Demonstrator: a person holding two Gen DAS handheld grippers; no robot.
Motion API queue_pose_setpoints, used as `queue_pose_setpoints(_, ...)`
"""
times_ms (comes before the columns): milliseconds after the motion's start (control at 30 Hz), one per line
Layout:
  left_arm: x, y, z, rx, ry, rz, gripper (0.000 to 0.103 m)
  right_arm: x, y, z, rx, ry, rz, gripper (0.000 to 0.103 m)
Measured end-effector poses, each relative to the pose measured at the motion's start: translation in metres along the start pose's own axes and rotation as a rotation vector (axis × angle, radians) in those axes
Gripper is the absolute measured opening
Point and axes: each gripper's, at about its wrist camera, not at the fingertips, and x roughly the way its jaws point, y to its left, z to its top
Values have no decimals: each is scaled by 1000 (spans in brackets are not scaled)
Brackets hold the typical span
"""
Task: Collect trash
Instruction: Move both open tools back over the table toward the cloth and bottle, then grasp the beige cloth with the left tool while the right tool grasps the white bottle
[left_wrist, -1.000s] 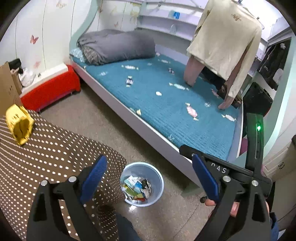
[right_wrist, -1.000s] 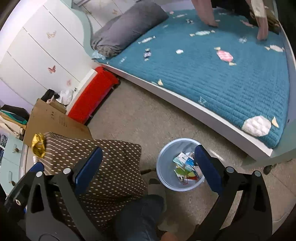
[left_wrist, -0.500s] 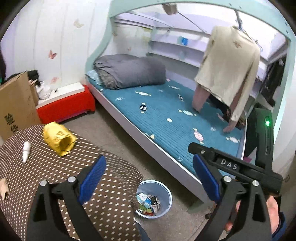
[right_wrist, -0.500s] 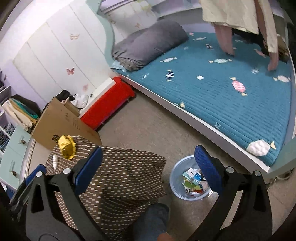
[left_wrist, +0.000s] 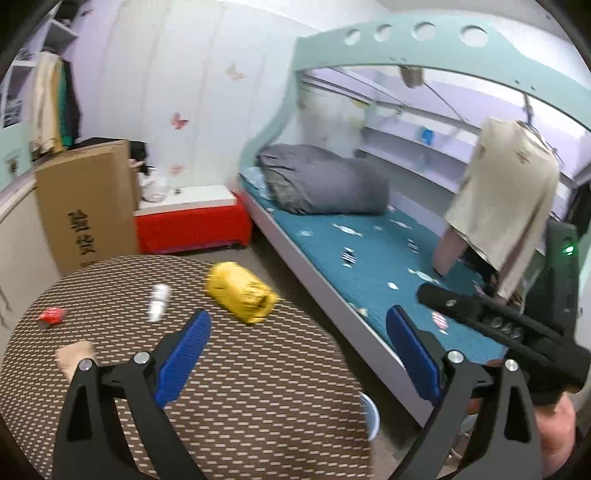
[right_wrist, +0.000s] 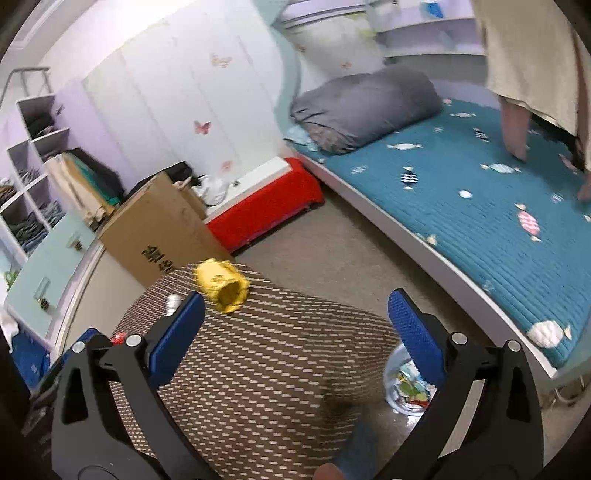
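Both the left gripper (left_wrist: 295, 343) and the right gripper (right_wrist: 295, 328) hover over the surface (left_wrist: 258, 387) with jaws spread wide and empty. The crumpled yellow wrapper (left_wrist: 240, 291) lies near the surface's far edge. It looks light, soft and crushable; pinch across its creased middle.

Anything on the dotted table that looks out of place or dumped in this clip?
Yes. Litter lies loose on the table: a crumpled yellow bag on its side near the far edge, a small white tube, a red wrapper and a tan scrap. Both grippers are open and empty.
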Motion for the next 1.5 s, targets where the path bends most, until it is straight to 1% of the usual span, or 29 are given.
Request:
queue_pose_setpoints(167,-14,46,-4,-33,-16,91,94,10,46,-2,-92,12,41,97)
queue_pose_setpoints(200,-16,57,-5,-42,-18,106,94,16,58,-3,-116,21,52,97)
queue_pose_setpoints(367,-26,104,-14,-83,-23,187,94,37,93,-11,-174,57,82,97)
queue_pose_setpoints(433,-28,126,-18,-101,-21,222,94,51,109,-16,-206,80,91,97)
queue_pose_setpoints(533,-28,154,-26,-131,-8,256,94,72,126,-23,-243,121,94,97)
queue_pose_setpoints(633,-21,182,-37,-161,20,300,94,99,139,-32,-274,161,84,97)
queue_pose_setpoints(767,-6,210,-48,-199,58,342,94,138,153,-46,-302,228,74,97)
queue_pose_setpoints(933,21,235,-60,-200,124,385,94,183,174,-60,-357,287,81,97)
queue_pose_setpoints(1033,38,246,-64,-197,160,390,93,207,185,-64,-381,296,81,97)
queue_pose_setpoints(1133,49,249,-65,-197,183,391,93,232,197,-64,-407,310,71,96)
queue_pose_setpoints(1167,53,251,-65,-201,189,382,93,239,200,-65,-413,316,71,94)
queue_pose_setpoints(1200,56,253,-65,-213,201,368,88,246,204,-65,-423,321,67,89)
queue_pose_setpoints(1233,58,253,-64,-222,205,357,80,253,208,-66,-435,326,63,83)
queue_pose_setpoints(1267,61,255,-64,-231,214,344,76,261,213,-68,-457,335,56,79)
queue_pose_setpoints(1300,64,255,-64,-235,226,342,67,266,217,-69,-480,333,43,72)
queue_pose_setpoints(1333,67,256,-64,-235,237,343,61,269,221,-70,-506,320,33,60)
queue_pose_setpoints(1367,70,256,-64,-238,247,337,61,270,223,-71,-520,311,22,54)
queue_pose_setpoints(1400,70,257,-64,-241,245,333,60,269,223,-70,-518,311,26,33)
queue_pose_setpoints(1433,70,257,-64,-243,243,330,58,269,223,-70,-507,323,42,30)
queue_pose_setpoints(1500,68,257,-64,-245,233,320,55,259,219,-71,-488,327,72,29)
